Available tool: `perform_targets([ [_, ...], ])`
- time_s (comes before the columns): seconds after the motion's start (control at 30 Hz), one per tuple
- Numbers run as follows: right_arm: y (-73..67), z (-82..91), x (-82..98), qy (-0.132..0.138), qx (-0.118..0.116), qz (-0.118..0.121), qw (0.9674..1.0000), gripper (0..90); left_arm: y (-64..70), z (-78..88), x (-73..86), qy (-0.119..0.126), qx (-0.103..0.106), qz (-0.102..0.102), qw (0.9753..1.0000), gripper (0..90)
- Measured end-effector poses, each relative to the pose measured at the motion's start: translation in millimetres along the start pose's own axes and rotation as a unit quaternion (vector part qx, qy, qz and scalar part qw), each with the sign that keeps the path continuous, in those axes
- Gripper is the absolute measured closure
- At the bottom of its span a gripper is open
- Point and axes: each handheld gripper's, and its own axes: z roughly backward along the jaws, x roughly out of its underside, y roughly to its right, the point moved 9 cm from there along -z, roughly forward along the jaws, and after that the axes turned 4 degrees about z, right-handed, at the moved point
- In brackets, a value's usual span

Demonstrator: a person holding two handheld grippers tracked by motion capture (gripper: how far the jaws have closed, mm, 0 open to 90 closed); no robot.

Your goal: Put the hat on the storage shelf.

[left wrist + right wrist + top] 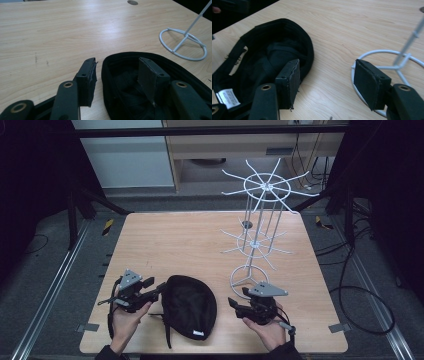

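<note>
High view: black cap (190,306) lies inside-up on counter (175,240) — soft, light; rim is best pinched. Left gripper (159,288) straddles rim, right gripper (232,303) empty — both wide.

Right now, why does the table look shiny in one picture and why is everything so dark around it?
In the left gripper view, a pale patch of glare sits on the wooden table. In the high view, light falls on the table while the room's edges go almost black, and the black cap shows little detail. In the right gripper view, the white stand's pole looks soft and blurry.
</note>
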Motion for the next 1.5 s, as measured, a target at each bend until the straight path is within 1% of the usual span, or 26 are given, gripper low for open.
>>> perform_targets([
  [0.07, -4.5, -4.2, -2.2, -0.003, -0.007, 0.000, 1.0000, 38.5, 0.7, -3.5, 2.6, -0.008, -0.005, -0.007, 0.9999, 49.2],
  [0.17, -11.3, -12.1, -4.6, -0.008, -0.015, -0.001, 0.9999, 39.6, -0.3, -8.1, 7.8, -0.020, -0.005, -0.004, 0.9998, 51.3],
  [0.23, -15.6, -17.6, -5.0, -0.013, -0.019, 0.001, 0.9997, 40.4, -1.5, -11.0, 12.4, -0.032, -0.006, -0.006, 0.9995, 53.0],
  [0.27, -18.1, -21.2, -5.1, -0.015, -0.022, 0.004, 0.9996, 41.1, -1.9, -12.3, 14.0, -0.034, -0.006, -0.006, 0.9994, 54.1],
  [0.4, -28.0, -31.9, -1.7, -0.028, -0.033, 0.004, 0.9990, 42.7, -3.3, -19.0, 22.6, -0.050, -0.005, -0.007, 0.9987, 58.0],
  [0.5, -32.5, -36.7, 2.0, -0.035, -0.039, 0.005, 0.9986, 43.3, -3.6, -21.6, 29.0, -0.065, -0.007, -0.012, 0.9978, 61.3],
  [0.6, -34.6, -40.7, 7.5, -0.045, -0.039, 0.006, 0.9982, 43.6, -4.3, -22.9, 33.3, -0.072, -0.011, -0.015, 0.9972, 63.9],
  [0.7, -35.5, -44.4, 13.2, -0.054, -0.040, 0.005, 0.9977, 43.9, -5.4, -23.9, 37.8, -0.082, -0.014, -0.013, 0.9965, 65.0],
  [0.77, -37.0, -47.7, 18.0, -0.064, -0.040, 0.001, 0.9971, 44.2, -5.7, -24.0, 39.9, -0.086, -0.014, -0.010, 0.9962, 65.9],
  [0.9, -41.0, -54.6, 26.0, -0.081, -0.044, 0.002, 0.9958, 44.2, -6.7, -25.3, 46.2, -0.100, -0.019, -0.013, 0.9947, 66.9],
  [1.13, -45.7, -65.5, 36.3, -0.103, -0.045, 0.000, 0.9937, 45.2, -7.4, -25.0, 48.7, -0.106, -0.019, -0.008, 0.9942, 71.3],
  [1.23, -46.9, -69.7, 37.9, -0.106, -0.049, -0.001, 0.9931, 48.2, -8.5, -24.2, 49.4, -0.108, -0.019, -0.005, 0.9940, 75.0],
  [1.27, -47.8, -70.6, 39.1, -0.112, -0.049, -0.006, 0.9925, 50.3, -8.5, -24.0, 49.4, -0.108, -0.018, -0.004, 0.9940, 76.3],
  [1.3, -48.2, -71.2, 39.4, -0.112, -0.052, -0.006, 0.9923, 52.9, -8.5, -23.8, 49.4, -0.107, -0.018, -0.003, 0.9941, 77.2],
  [1.4, -48.9, -72.4, 40.3, -0.117, -0.053, -0.015, 0.9916, 59.2, -8.3, -23.7, 49.6, -0.108, -0.018, -0.004, 0.9940, 78.6],
  [1.43, -48.9, -72.3, 39.9, -0.116, -0.055, -0.019, 0.9915, 61.4, -8.0, -23.5, 49.6, -0.108, -0.018, -0.004, 0.9940, 78.8],
  [1.5, -47.2, -72.4, 39.5, -0.114, -0.052, -0.021, 0.9919, 66.6, -7.4, -23.1, 49.6, -0.108, -0.017, -0.006, 0.9940, 79.2],
])
